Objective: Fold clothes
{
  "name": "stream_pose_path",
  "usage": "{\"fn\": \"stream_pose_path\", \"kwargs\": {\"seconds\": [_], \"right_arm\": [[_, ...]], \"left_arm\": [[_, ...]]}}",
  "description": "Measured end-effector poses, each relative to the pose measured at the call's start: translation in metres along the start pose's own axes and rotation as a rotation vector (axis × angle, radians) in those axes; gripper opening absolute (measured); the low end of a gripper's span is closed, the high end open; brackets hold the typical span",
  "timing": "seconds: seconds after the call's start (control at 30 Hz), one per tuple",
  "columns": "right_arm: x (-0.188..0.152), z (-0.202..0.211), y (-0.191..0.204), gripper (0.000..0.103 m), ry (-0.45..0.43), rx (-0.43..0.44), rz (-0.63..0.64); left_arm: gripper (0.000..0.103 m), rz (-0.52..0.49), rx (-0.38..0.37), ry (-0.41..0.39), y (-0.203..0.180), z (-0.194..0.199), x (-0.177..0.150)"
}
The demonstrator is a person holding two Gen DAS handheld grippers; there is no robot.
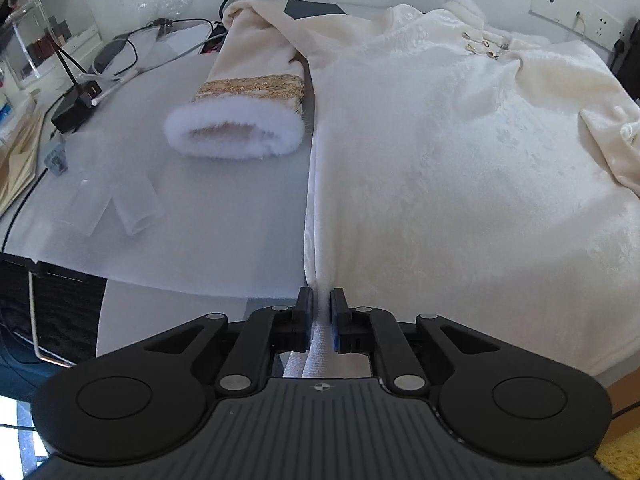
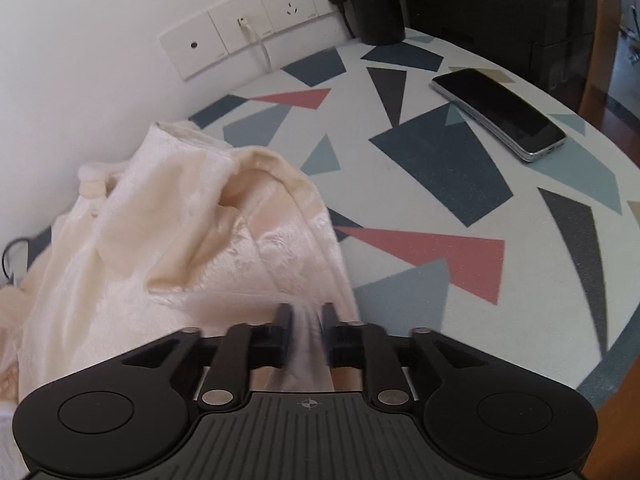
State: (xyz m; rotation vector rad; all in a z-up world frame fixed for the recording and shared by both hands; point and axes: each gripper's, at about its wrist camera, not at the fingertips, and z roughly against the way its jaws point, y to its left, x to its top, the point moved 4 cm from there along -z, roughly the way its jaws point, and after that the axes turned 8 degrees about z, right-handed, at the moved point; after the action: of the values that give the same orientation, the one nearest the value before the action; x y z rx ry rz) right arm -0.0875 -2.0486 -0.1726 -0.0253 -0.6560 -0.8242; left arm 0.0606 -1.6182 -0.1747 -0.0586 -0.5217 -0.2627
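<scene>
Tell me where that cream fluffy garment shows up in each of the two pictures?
Left wrist view: the cream garment fills the right half, its edge pinched by the left gripper.
Right wrist view: it lies bunched at lower left, with the right gripper closed on its edge.
Shared landmark: the white wall socket panel.

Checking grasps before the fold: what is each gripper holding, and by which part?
Left gripper pinches the cream garment at its near bottom edge. Right gripper grips the same garment's near edge.
</scene>
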Motion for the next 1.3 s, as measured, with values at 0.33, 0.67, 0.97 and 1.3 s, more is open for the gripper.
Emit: {"fn": "stream_pose_path", "kwargs": {"seconds": [0.33,0.67,0.97,1.3], "right_arm": [[0.005,0.008,-0.061,0.038,-0.063,-0.055,0.005],[-0.010,-0.030,-0.042,0.045,-0.020,0.003,0.277],[0.008,-0.041,-0.014,0.037,0.054,0.223,0.240],[0.023,-0.060,-0.011,0.012,0.149,0.338,0.125]], "left_arm": [[0.032,-0.141,-0.117,-0.097,-0.111,0.019,0.009],[0.073,-0.079,-0.022,0.008,-0.125,-0.019,-0.013],[0.082,-0.009,-0.052,0.029,-0.123,-0.022,-0.011],[0.088,0.005,-0.074,0.025,-0.128,-0.026,-0.013]]}}
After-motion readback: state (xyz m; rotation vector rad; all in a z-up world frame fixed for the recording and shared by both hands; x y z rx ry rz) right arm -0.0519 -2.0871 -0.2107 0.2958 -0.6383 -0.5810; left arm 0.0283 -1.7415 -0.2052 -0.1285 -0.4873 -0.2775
